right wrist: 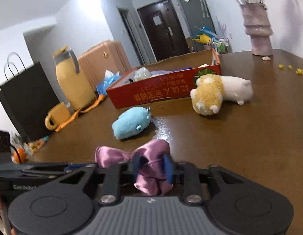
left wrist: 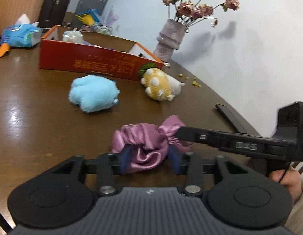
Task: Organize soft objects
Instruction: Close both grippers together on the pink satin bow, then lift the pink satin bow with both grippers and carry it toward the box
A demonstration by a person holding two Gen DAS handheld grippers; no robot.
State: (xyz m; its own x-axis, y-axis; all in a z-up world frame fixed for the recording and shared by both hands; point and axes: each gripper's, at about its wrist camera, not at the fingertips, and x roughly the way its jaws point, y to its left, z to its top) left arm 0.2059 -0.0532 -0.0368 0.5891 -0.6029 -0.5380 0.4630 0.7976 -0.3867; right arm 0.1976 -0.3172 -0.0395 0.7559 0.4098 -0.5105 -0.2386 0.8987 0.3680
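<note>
Two close wrist views (shared table (left wrist: 33,90))

**Both your grippers are on the pink cloth**

Your left gripper (left wrist: 149,159) points forward and tips down a little. Its two blue pads (left wrist: 125,161) sit on each side of the pink cloth (left wrist: 143,143) and squeeze it. Your right gripper (right wrist: 153,169) tips down about the same and pinches the cloth's other end between its blue pads (right wrist: 168,168). In the left view it reaches in from the right side. Your right hand (left wrist: 288,180) wraps around its handle, with a light sleeve behind it.
</note>
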